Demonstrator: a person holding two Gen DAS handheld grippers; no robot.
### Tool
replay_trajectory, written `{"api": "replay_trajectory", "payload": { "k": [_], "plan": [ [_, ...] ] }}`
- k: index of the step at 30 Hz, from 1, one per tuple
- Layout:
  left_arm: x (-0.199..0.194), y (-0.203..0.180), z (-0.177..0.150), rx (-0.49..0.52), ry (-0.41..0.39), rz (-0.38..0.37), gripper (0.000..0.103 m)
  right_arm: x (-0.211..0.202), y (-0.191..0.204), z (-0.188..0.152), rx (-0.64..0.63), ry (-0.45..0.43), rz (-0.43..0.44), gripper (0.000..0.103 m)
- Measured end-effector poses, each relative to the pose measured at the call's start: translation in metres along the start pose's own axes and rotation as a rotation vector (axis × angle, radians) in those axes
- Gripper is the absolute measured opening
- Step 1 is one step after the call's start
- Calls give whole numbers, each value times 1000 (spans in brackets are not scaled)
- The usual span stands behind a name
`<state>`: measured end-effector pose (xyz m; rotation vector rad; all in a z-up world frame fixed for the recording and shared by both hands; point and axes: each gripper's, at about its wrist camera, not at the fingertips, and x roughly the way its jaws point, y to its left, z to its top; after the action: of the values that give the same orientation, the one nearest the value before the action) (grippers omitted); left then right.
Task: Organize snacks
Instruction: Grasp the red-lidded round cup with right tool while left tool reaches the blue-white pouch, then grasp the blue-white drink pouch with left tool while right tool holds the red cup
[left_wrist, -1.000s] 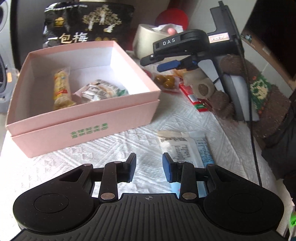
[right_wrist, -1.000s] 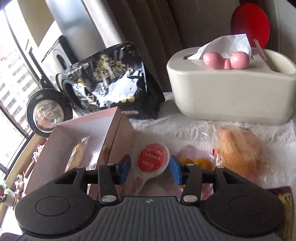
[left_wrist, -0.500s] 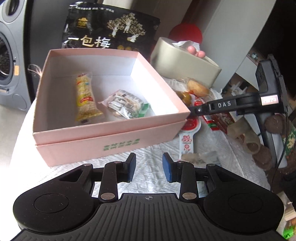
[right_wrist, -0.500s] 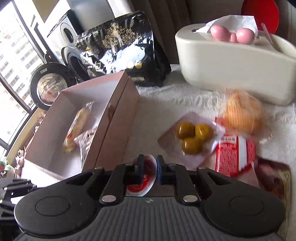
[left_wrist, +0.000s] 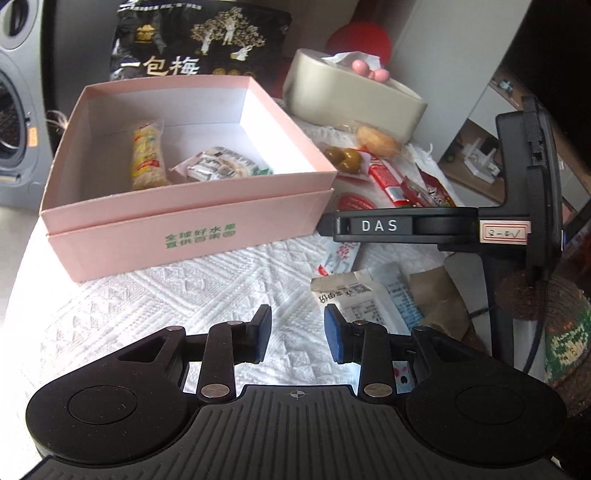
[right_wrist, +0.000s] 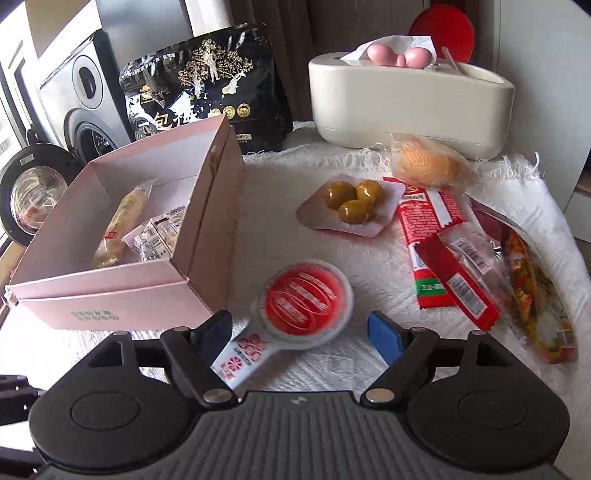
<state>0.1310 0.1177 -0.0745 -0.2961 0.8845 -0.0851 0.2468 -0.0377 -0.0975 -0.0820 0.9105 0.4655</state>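
The open pink box (left_wrist: 184, 236) (right_wrist: 110, 295) holds a yellow bar (left_wrist: 147, 158) and a white pack (left_wrist: 218, 168). My right gripper (right_wrist: 299, 332) (left_wrist: 328, 229) hovers low beside the box's right wall. Its jaws are opening, and the pads touch nothing. A round red snack with a white handle (right_wrist: 304, 299) lies flat on the cloth between and just beyond them. My left gripper (left_wrist: 297, 334) is open over the cloth in front of the box, holding nothing. A white and blue packet (left_wrist: 365, 299) lies just right of it.
On the white cloth to the right lie an olive pack (right_wrist: 352, 206), a wrapped bun (right_wrist: 424, 166), red sausage sticks (right_wrist: 432, 236) and a chili snack pack (right_wrist: 535, 288). A black bag (right_wrist: 207, 88) and a cream tissue box (right_wrist: 406, 99) stand behind. A washing machine (left_wrist: 14, 110) is at left.
My right gripper shut on the round red snack, drew it back along the box's side, then opened; the snack now lies on the cloth. The left gripper's jaws kept the same gap.
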Motion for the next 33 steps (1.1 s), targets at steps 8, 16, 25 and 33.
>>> {"api": "replay_trajectory", "payload": {
  "k": [8,16,25,33],
  "plan": [
    [-12,2,-12,-43,15,1,35,-12,13,-6,-248,-42,-62,61],
    [-6,-25,-20,-37,27,-72,35,-81,-41,-30,-244,-173,-145,61],
    [-16,-105,-22,282,-36,-154,35,-140,-122,-65,41,-317,-326,61],
    [36,-117,-1,273,-2,-119,35,-163,-146,-109,100,-244,-258,61]
  ]
}}
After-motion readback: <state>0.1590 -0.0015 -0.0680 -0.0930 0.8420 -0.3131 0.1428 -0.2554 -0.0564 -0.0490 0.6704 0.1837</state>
